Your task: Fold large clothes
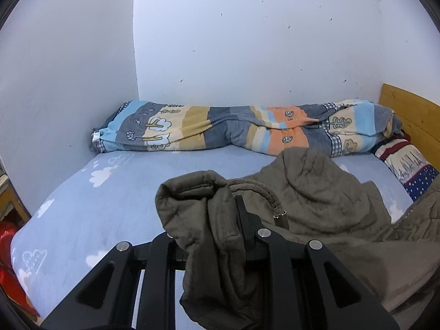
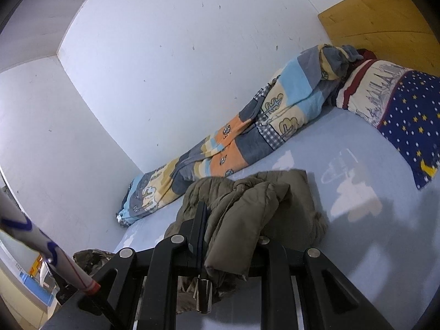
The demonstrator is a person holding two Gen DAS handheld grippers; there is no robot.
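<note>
An olive-green padded jacket (image 1: 316,192) lies bunched on the light blue bed sheet (image 1: 110,198). My left gripper (image 1: 220,220) is shut on a fold of the jacket, which drapes over its fingers; a cord with a metal tip (image 1: 280,216) hangs beside it. In the right wrist view my right gripper (image 2: 228,228) is shut on another thick fold of the jacket (image 2: 247,200), held above the sheet (image 2: 357,233). A metal cord end (image 2: 205,294) dangles under it.
A rolled patchwork quilt (image 1: 220,126) lies along the white back wall. A star-patterned pillow (image 2: 407,115) sits by the wooden headboard (image 2: 385,22). A red object (image 1: 11,261) lies off the bed's left edge. A white and blue sleeve (image 2: 41,242) crosses the lower left.
</note>
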